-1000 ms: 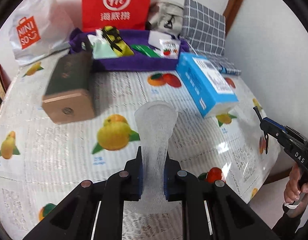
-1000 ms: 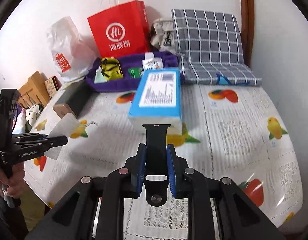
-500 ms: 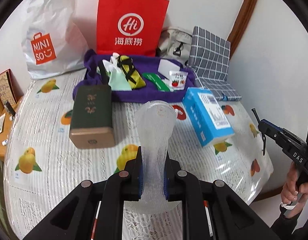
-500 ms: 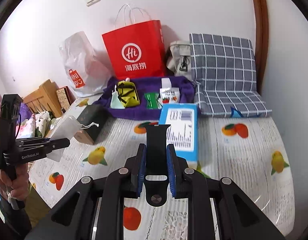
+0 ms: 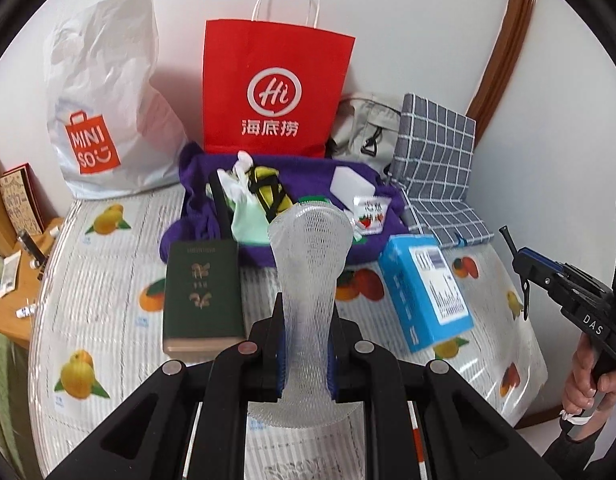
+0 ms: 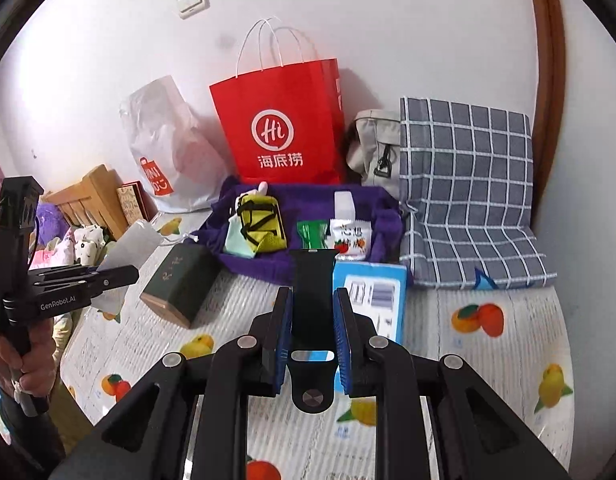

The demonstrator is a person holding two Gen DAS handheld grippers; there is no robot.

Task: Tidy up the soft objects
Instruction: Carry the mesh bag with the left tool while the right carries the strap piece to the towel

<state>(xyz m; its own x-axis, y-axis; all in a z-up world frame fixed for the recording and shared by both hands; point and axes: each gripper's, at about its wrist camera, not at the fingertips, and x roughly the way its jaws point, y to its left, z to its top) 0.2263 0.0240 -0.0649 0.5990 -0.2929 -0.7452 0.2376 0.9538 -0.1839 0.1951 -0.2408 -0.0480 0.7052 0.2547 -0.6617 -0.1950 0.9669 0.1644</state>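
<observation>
Open bedsheet [image 6: 488, 380] near & right, easy pass there. Green box [image 5: 201, 292] left-centre and blue box [image 5: 426, 288] right-centre flank a gap leading to the purple cloth [image 5: 308, 178], crowded w/ small items. Far edge blocked: red bag [image 5: 273, 88], white bag [image 5: 107, 96], checked cushion [image 6: 464, 196].

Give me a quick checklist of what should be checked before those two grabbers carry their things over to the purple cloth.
1. Left gripper clamped on the white foam net: ok.
2. Right gripper clamped on the black strap: ok.
3. Both items lifted off the fruit-print sheet: ok.
4. Free room on the purple cloth: cannot tell, already crowded with the yellow pouch and snack packets.
5. Path ahead: not ok, the green box and blue box lie between.
</observation>
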